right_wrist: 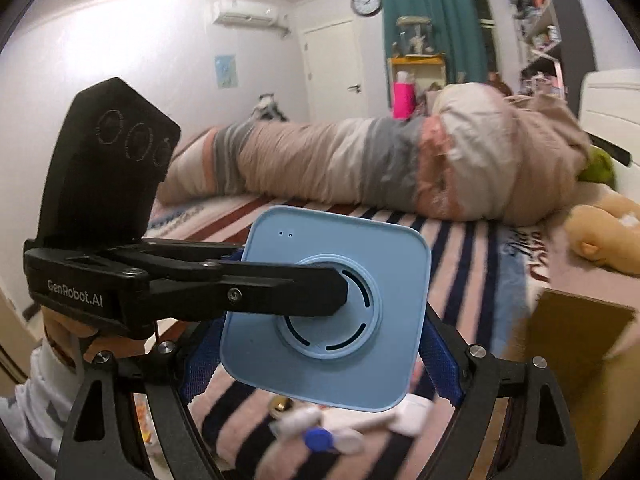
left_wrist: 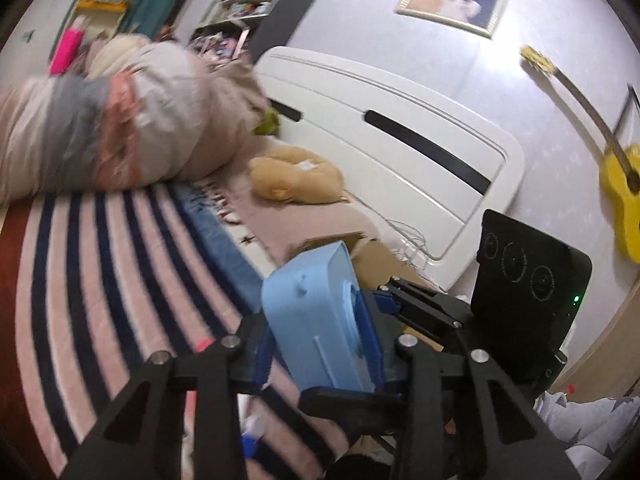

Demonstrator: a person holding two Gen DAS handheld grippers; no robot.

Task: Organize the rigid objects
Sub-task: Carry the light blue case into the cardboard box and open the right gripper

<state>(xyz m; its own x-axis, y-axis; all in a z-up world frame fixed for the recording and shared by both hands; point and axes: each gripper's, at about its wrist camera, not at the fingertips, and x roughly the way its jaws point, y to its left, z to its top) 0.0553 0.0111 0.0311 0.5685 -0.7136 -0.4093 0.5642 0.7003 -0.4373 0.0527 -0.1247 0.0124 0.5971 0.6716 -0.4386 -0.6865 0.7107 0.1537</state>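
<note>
A light blue square plastic device with a round raised ring hangs above the striped bed. My right gripper grips its two side edges with its blue pads. My left gripper is shut on the same device, seen edge-on in the left wrist view. In the right wrist view one left finger lies across the device's face from the left. Several small white and blue objects lie blurred on the blanket below.
A striped blanket covers the bed, with a rolled duvet and a tan plush toy on it. A cardboard box stands at the right of the bed. A white headboard and yellow guitar stand by the wall.
</note>
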